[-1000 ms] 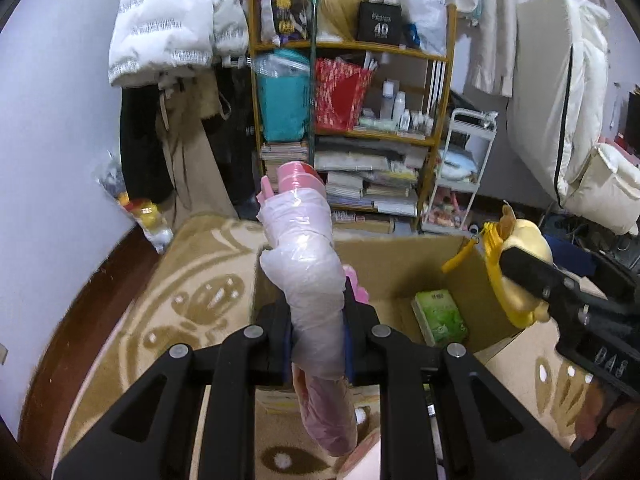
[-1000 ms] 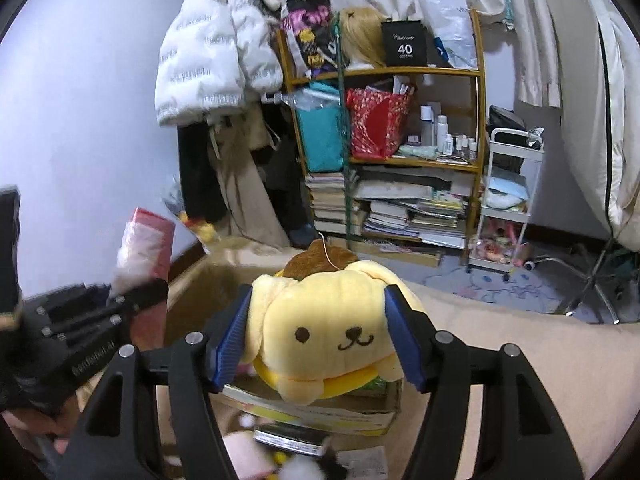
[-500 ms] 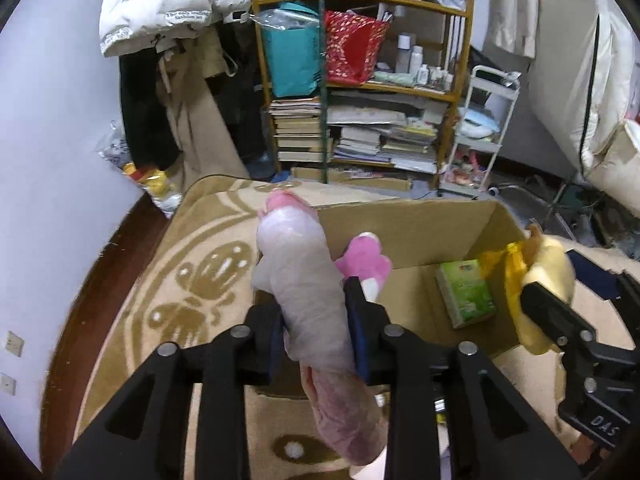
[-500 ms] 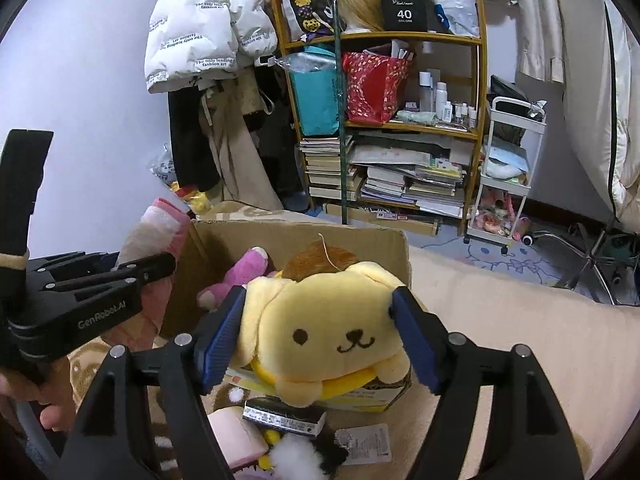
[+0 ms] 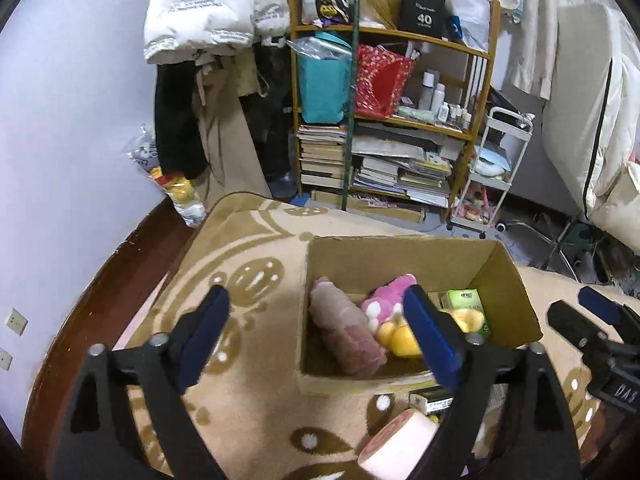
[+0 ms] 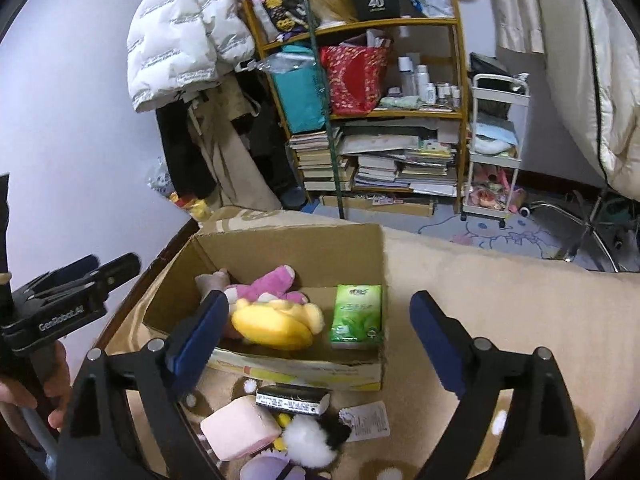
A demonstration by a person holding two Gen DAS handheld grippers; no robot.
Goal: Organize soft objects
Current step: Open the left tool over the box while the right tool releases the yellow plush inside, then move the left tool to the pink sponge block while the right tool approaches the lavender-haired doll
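Both tools are empty: the left gripper (image 5: 316,336) hangs with its jaws spread wide above the near left corner of the cardboard box (image 5: 400,246), and the right gripper (image 6: 316,328) is released too, wide apart over the box's near wall. The soft things lie inside the box: the wrapped pink roll (image 5: 346,334) along the left wall, the pink plush (image 6: 266,282) in the middle, the yellow dog plush (image 6: 276,322) on top of it, and the green tissue pack (image 6: 356,312) at the right. We judge that the next step is to fetch another soft thing from the heap in front of the box. To do it well, we lower one gripper to the pink cylinder cushion (image 6: 238,426), take it across its round body, and lift it clear above the box wall. The black and white fluffy toy (image 6: 314,438) touches the cushion, and a small dark carton (image 6: 292,398) and a paper tag (image 6: 368,420) lie just beside, so we approach from the free side. The two grippers are near, so we move one only.
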